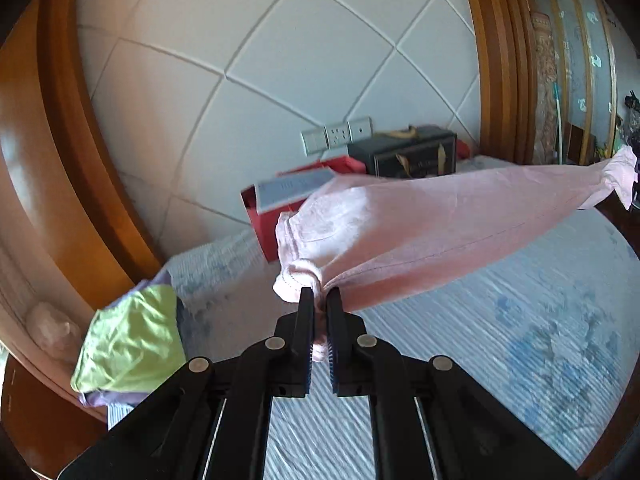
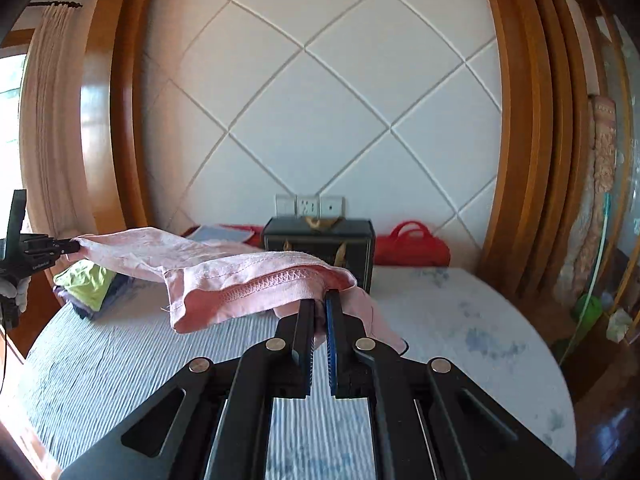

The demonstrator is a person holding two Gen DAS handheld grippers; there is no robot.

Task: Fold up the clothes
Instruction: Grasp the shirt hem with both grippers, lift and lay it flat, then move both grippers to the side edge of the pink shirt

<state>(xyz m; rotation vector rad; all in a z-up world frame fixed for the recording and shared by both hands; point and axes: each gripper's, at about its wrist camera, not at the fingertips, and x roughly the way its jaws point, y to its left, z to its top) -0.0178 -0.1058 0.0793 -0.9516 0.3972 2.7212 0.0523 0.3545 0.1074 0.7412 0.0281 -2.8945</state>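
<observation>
Left gripper (image 1: 320,294) and right gripper (image 2: 320,300) each pinch an end of the pink garment (image 1: 420,236), stretched taut above the bed (image 1: 480,340). Risk: thin bunched grips; more tension may pull the fabric free.

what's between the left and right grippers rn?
Only the pink garment, stretched in the air from the left gripper to the right gripper, above the bed. Both wrist views show it.

A pink garment (image 2: 224,276) stretches taut above the bed (image 2: 120,360), blocking passage across the middle. Open mattress lies beneath and in front. A folded clothes stack (image 2: 86,284) occupies the left edge; a dark box (image 2: 320,248) and red bag (image 2: 412,246) line the headboard wall.
</observation>
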